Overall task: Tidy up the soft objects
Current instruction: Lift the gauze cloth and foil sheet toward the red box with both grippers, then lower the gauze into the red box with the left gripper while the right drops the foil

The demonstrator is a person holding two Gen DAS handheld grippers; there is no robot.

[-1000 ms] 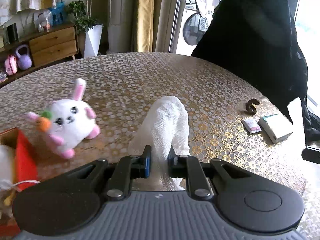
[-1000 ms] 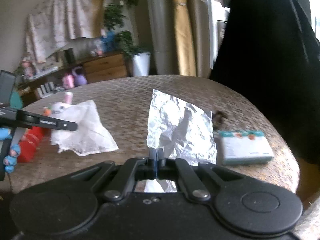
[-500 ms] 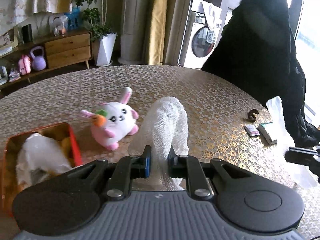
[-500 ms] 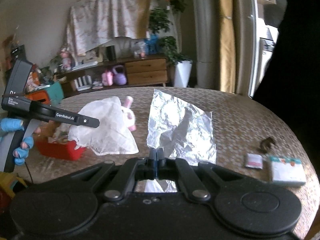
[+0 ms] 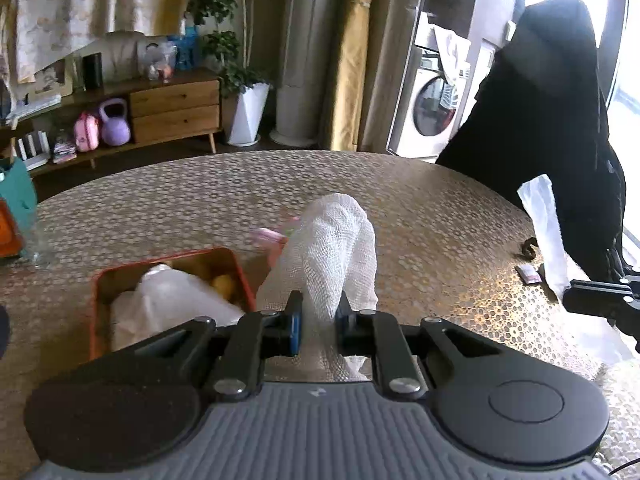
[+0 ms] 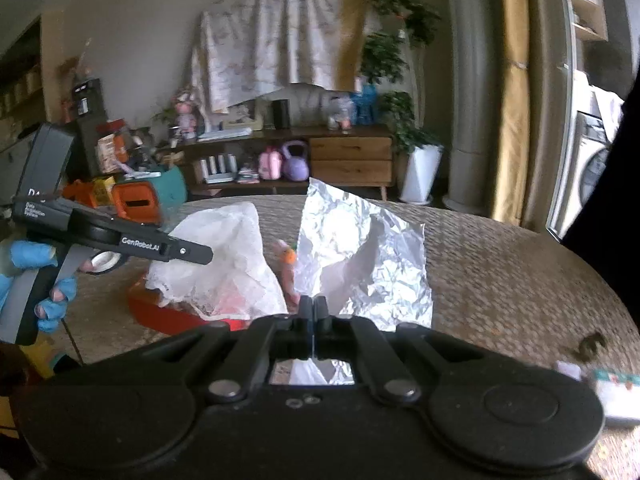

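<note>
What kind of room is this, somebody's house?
Most likely a lived-in home, a living or dining area: a wooden sideboard with toys, a potted plant, a washing machine behind the round table.

White mesh cloth [image 5: 336, 256] draped upright, pinched.

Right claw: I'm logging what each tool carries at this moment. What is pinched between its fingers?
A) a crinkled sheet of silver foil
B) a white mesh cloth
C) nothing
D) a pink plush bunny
A: the right claw is shut on the lower edge of the crinkled silver foil, which stands up from its fingertips; the white mesh cloth is in the left claw.
</note>
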